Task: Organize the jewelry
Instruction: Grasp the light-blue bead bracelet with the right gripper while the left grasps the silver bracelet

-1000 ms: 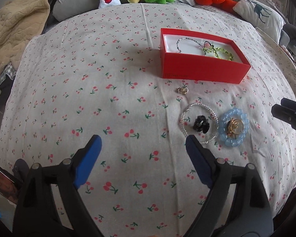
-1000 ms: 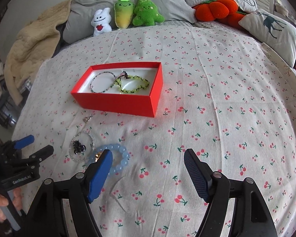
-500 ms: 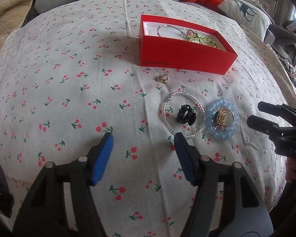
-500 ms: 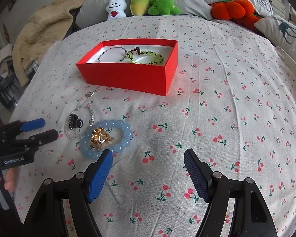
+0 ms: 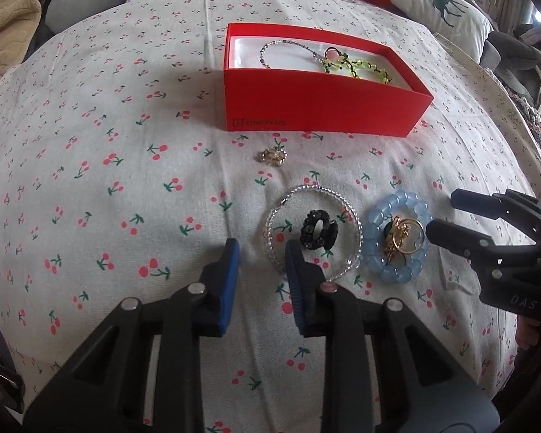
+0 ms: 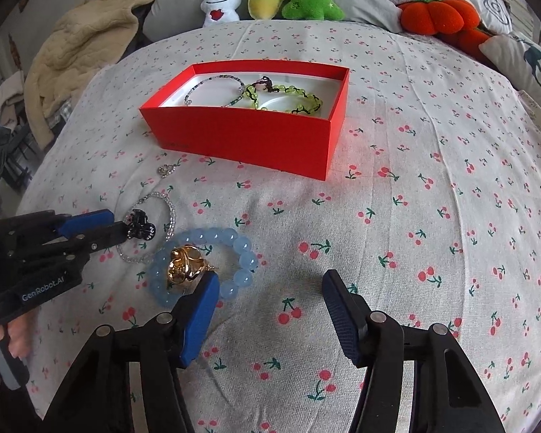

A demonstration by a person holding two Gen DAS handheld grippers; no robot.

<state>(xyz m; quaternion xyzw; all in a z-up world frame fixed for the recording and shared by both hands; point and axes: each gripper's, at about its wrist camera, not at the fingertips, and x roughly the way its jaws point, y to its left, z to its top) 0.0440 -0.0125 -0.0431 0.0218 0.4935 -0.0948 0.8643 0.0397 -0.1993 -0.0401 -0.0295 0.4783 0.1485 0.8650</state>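
A: From the left wrist view, where does the left gripper [image 5: 261, 252] stand?

B: Its jaws are narrowed but parted and hold nothing. The clear beaded bracelet [image 5: 313, 231] on the cherry-print bedsheet [image 5: 108, 144] lies just ahead and to its right, its near-left arc right at the right finger's tip. A small black hair claw [image 5: 319, 230] sits inside that ring, a pale blue chunky bead bracelet [image 5: 396, 234] with gold rings [image 5: 404, 232] inside it lies further right, and a small gold charm [image 5: 273, 156] lies between them and the red cardboard box [image 5: 321, 108].

A: And the right wrist view?

B: The right gripper [image 6: 270, 288] is wide apart and empty, its left finger over the blue bracelet's near edge. The left gripper's tips touch the claw there; I judge the left hand nearer the clear bracelet. The box, two bracelets already inside, lies beyond.
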